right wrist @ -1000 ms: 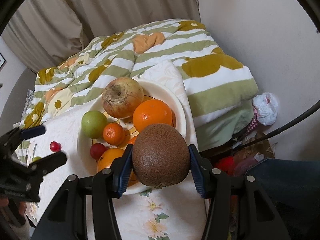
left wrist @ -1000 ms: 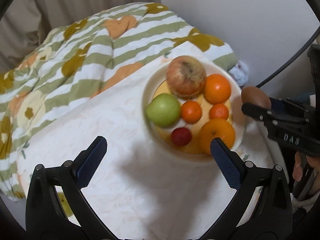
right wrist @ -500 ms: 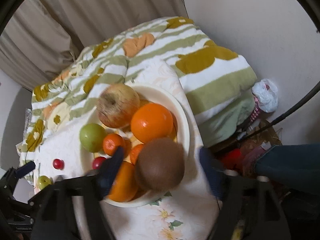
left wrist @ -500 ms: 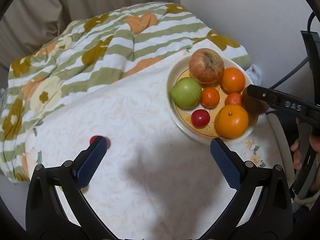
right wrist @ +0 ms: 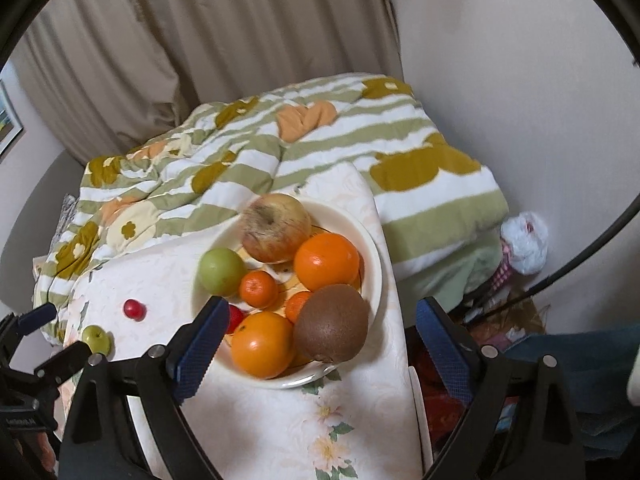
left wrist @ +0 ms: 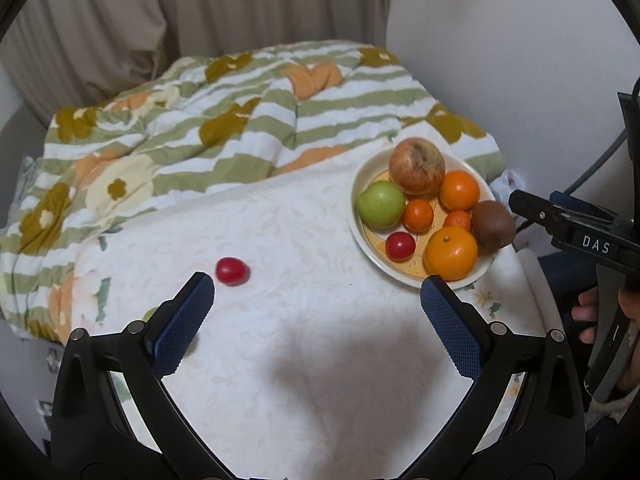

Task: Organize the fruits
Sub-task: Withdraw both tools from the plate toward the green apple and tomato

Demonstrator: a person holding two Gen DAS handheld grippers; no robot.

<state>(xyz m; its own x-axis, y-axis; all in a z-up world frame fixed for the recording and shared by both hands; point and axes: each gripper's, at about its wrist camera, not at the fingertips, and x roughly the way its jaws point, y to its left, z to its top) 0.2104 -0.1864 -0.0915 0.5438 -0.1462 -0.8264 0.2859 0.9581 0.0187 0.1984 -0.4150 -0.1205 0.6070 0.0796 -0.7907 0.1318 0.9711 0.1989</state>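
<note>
A cream plate (left wrist: 370, 254) (right wrist: 374, 268) on the white cloth holds a big apple (left wrist: 417, 165) (right wrist: 276, 227), a green apple (left wrist: 380, 204) (right wrist: 221, 266), oranges, small mandarins, a red fruit (left wrist: 400, 246) and a brown kiwi (left wrist: 493, 224) (right wrist: 331, 323) at its right rim. A loose red fruit (left wrist: 232, 271) (right wrist: 134, 309) lies on the cloth just beyond my left gripper's left finger. A small green fruit (right wrist: 96, 338) lies near it. My left gripper (left wrist: 318, 300) is open and empty. My right gripper (right wrist: 320, 332) is open and empty, drawn back from the kiwi.
A striped green and white quilt (left wrist: 224, 120) lies bunched behind the cloth. A beige curtain (right wrist: 200, 48) and a white wall (left wrist: 500, 40) stand behind. Bags and clutter (right wrist: 520, 240) lie on the floor right of the table.
My right gripper opened, left the kiwi on the plate's rim and pulled back. My left gripper swung left, so the loose red fruit came into view.
</note>
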